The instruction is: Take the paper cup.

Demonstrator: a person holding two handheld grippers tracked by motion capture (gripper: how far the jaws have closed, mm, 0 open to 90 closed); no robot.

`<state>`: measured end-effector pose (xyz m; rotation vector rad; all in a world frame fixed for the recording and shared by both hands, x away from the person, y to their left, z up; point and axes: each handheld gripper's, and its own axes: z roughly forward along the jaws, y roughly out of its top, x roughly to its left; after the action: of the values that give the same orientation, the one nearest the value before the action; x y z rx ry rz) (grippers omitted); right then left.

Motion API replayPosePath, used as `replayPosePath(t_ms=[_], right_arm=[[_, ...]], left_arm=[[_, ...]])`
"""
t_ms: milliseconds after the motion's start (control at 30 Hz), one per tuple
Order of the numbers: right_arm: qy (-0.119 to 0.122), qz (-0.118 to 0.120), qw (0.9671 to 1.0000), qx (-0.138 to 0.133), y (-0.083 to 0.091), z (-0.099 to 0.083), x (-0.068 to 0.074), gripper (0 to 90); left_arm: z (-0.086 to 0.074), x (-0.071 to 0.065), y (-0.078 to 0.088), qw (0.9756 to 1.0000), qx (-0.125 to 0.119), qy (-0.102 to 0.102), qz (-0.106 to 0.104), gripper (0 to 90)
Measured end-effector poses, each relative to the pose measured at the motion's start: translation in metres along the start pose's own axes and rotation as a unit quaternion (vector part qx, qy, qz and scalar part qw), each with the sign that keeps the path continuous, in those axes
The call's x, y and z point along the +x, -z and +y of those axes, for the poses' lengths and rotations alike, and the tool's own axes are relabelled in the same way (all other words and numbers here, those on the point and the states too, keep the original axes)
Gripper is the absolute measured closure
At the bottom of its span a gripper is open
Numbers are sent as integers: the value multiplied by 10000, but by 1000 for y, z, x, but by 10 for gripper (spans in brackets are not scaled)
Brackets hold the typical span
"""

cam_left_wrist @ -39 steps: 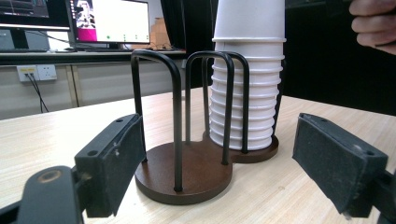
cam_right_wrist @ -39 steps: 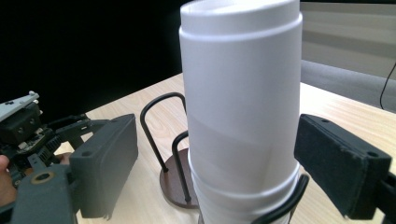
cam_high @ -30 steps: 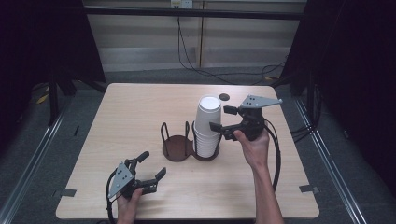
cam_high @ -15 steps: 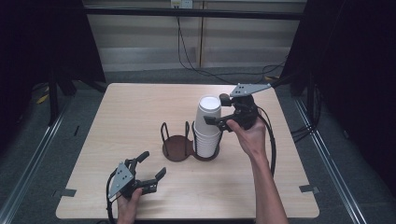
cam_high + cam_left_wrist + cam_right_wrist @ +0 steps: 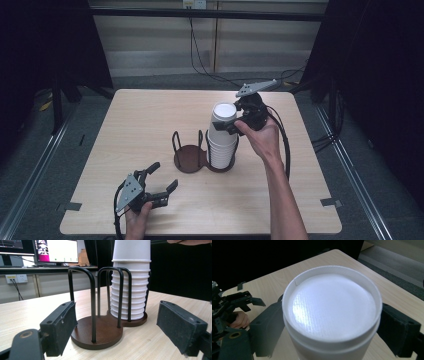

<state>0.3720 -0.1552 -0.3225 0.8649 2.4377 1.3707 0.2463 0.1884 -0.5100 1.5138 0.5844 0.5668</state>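
Since the earlier frame, the right gripper (image 5: 231, 123) has shifted toward the upper middle of the high view, its jaws clamped around the top cup (image 5: 331, 312) of the white cup stack (image 5: 222, 142). That stack of upturned ribbed paper cups stands at frame centre in the right ring of a dark wooden holder (image 5: 192, 159) with black wire hoops, whose left ring holds nothing. Underneath lies a pale wood-grain table (image 5: 140, 120), with grey floor, trailing cables and dark curtains around it. At lower left, the left gripper (image 5: 157, 180) rests on the table, jaws spread and holding nothing.
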Motion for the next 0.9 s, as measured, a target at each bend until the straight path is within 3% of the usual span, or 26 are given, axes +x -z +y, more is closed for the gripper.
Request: replayPosePath(t_ms=[200, 533, 900], right_arm=[[63, -61, 9999, 142, -5, 0, -1, 172], [21, -84, 9999, 145, -7, 2, 0, 205], [153, -137, 9996, 172, -5, 5, 2, 214]], left_arm=[[0, 0, 0, 10000, -8, 3, 0, 161], [0, 0, 0, 10000, -12, 13, 4, 160], [0, 0, 0, 10000, -11, -21, -1, 160]])
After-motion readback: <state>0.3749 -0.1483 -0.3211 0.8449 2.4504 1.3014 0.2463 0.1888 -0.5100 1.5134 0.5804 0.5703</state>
